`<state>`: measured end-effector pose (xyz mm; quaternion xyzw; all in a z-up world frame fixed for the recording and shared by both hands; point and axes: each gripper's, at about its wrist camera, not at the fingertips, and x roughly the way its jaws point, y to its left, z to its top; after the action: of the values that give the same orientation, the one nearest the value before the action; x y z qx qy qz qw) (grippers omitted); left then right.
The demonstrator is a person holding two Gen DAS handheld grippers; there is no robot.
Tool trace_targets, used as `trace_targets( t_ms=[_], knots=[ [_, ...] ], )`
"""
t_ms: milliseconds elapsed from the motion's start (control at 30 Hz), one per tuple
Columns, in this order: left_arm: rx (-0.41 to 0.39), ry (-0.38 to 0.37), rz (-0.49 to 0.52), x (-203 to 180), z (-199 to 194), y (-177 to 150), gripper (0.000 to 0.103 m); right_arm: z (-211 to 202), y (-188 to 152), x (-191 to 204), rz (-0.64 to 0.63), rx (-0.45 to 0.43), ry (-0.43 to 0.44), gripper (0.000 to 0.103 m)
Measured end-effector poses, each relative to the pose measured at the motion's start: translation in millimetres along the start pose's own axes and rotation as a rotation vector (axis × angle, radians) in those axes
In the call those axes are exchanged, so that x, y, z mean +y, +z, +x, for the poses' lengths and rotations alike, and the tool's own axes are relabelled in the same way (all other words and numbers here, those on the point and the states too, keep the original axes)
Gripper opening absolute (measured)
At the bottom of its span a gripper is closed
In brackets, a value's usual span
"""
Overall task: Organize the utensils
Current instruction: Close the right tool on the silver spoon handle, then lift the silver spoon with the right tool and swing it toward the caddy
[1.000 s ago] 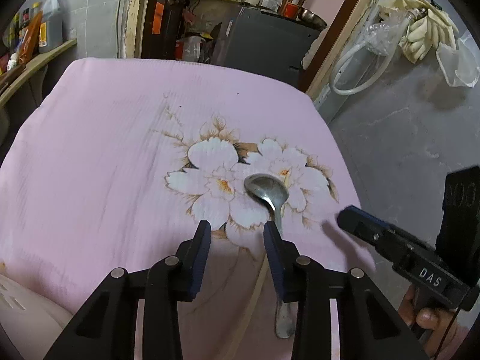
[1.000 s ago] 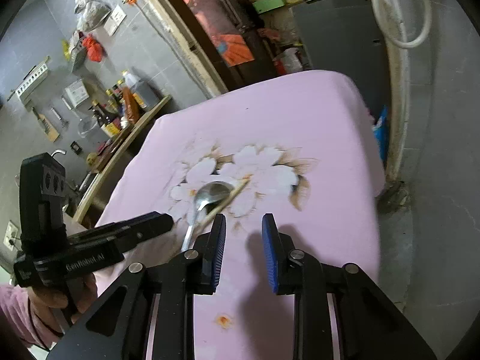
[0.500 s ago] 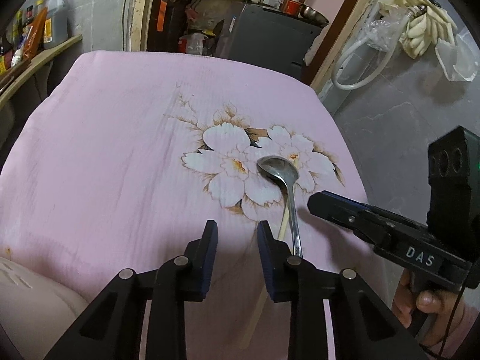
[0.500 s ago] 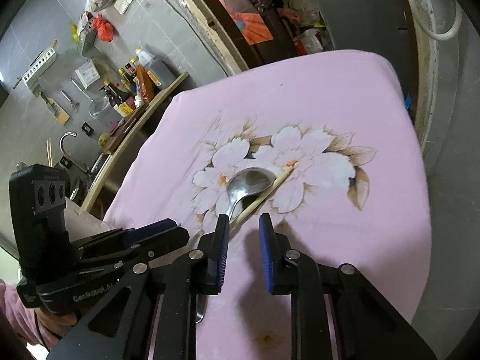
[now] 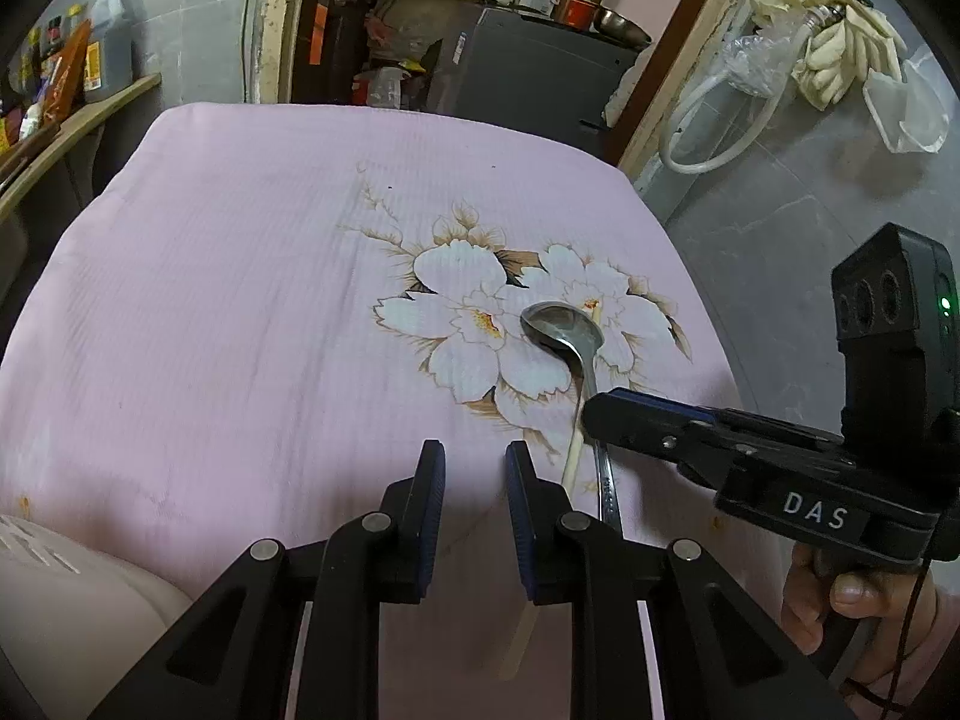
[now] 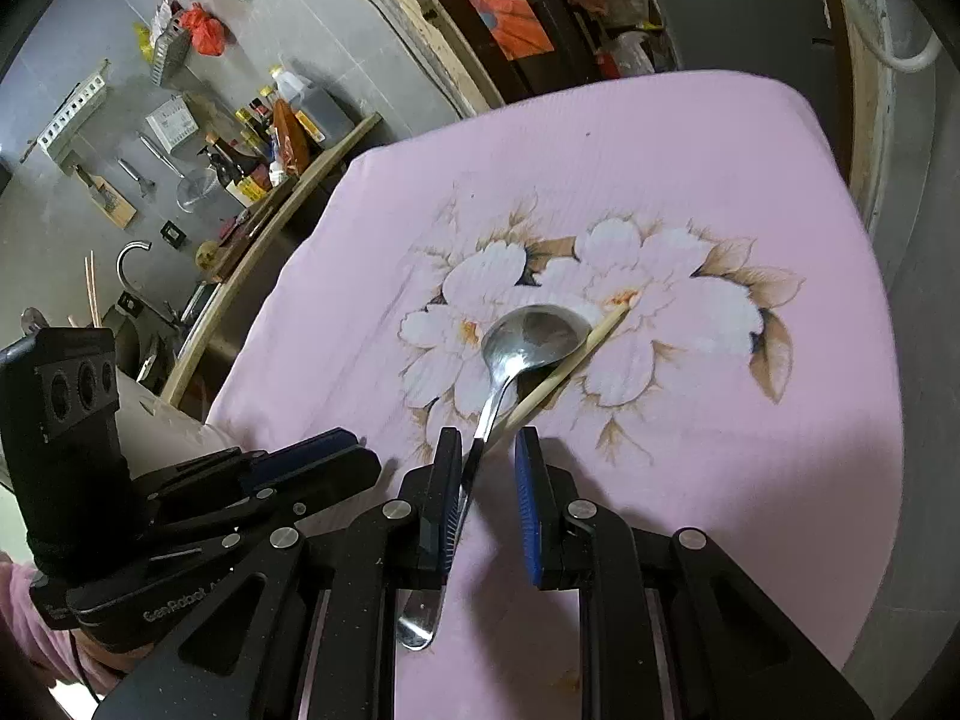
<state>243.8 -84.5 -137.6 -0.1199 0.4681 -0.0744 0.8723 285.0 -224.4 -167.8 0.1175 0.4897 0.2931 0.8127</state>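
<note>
Right wrist: shiny metal spoon (image 6: 534,336), pink cloth (image 6: 750,468).

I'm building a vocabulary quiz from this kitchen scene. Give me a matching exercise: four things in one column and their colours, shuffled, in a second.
Things:
1. spoon
2. chopstick
3. cloth
4. cabinet

Colours:
A. pink with white flowers
B. dark grey
C. shiny silver
D. pale wood

Pairs: 1-C, 2-D, 3-A, 4-B

Right gripper (image 6: 489,480) now astride spoon (image 6: 528,339) handle; both jaws narrower
</note>
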Motion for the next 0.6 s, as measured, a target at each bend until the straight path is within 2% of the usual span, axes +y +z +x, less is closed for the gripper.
trace_targets(
  t_ms=[100,200,400,600],
  knots=[
    [0.003,-0.007,0.007,-0.5,1.0,1.0,0.02,3.1,0.6,0.8,0.005,0.007,-0.009,0.016],
    [0.004,-0.017,0.005,-1.2,2.2,2.5,0.02,1.9,-0.7,1.2,0.011,0.003,0.004,0.007],
    [0.005,-0.06,0.017,-5.2,2.9,6.7,0.02,-8.5,-7.5,-6.5,0.048,-0.024,0.027,0.004],
    [0.028,-0.109,0.079,-20.8,10.0,10.6,0.02,-26.9,-14.4,-16.2,0.066,-0.081,-0.02,0.003]
  ],
)
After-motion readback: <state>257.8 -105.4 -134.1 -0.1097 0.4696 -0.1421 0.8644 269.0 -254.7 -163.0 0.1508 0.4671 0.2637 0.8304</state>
